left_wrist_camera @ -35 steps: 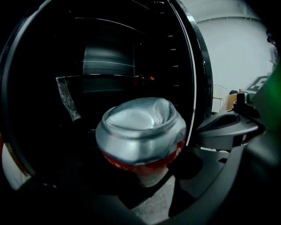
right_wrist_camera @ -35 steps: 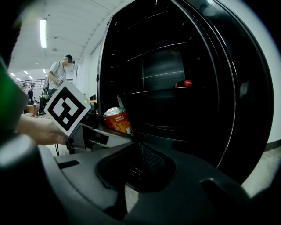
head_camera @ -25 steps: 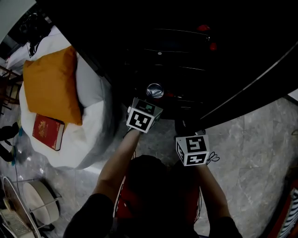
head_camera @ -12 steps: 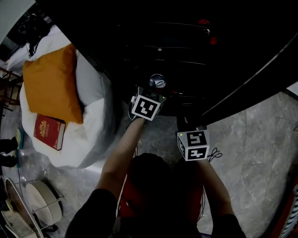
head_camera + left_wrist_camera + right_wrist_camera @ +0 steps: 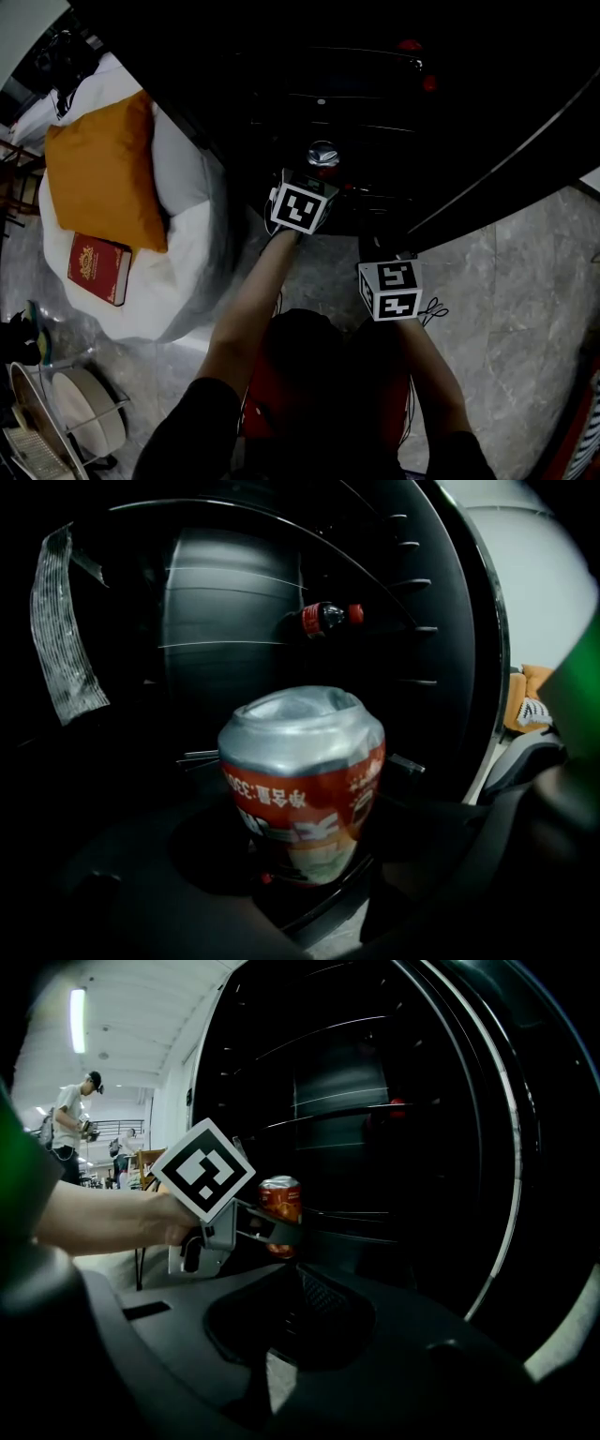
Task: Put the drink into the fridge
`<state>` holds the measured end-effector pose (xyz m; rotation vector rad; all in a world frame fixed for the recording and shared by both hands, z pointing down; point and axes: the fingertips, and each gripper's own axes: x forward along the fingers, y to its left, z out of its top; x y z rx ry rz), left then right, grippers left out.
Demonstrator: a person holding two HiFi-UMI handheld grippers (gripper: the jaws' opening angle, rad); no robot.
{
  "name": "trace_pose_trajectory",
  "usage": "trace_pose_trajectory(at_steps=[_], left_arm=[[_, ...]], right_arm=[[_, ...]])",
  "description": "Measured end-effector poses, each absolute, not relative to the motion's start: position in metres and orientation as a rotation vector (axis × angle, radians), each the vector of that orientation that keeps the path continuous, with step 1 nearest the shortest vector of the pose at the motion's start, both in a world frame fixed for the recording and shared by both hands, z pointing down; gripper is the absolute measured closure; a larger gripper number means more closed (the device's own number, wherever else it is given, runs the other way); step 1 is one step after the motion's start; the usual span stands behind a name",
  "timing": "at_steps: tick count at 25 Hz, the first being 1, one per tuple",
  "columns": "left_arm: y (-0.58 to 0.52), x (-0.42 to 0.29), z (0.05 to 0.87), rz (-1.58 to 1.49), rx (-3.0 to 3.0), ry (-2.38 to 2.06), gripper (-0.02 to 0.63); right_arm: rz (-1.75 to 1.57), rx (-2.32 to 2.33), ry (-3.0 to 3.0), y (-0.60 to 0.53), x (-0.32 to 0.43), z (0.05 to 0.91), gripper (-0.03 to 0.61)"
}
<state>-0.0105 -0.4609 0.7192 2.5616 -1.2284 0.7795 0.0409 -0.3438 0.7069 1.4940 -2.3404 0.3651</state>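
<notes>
1. The left claw (image 5: pixel 317 176) is clamped round the red drink can (image 5: pixel 302 778). The can is upright, right at the open front of the fridge (image 5: pixel 375 94), not on a shelf yet.
2. imo keep it level, slide it in over a wire shelf (image 5: pixel 234 646), and set it flat before letting go.
3. The right claw (image 5: pixel 305 1302) looks closed on nothing, near the fridge's front edge.
4. A cola bottle (image 5: pixel 323 618) sits deeper and higher, well clear. The white beanbag (image 5: pixel 187 234) with an orange cushion (image 5: pixel 103 169) and a red book (image 5: pixel 97 267) is off to the left, not in the way.
</notes>
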Motion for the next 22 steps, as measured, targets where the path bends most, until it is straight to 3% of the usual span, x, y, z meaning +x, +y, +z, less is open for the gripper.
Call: trace_pose_trajectory(at_steps=[22], left_arm=[[-0.499, -0.001, 0.714, 0.733, 2.578, -1.287, 0.267]], right_arm=[[0.392, 1.526, -2.309, -0.349, 0.041, 0.709, 0.56]])
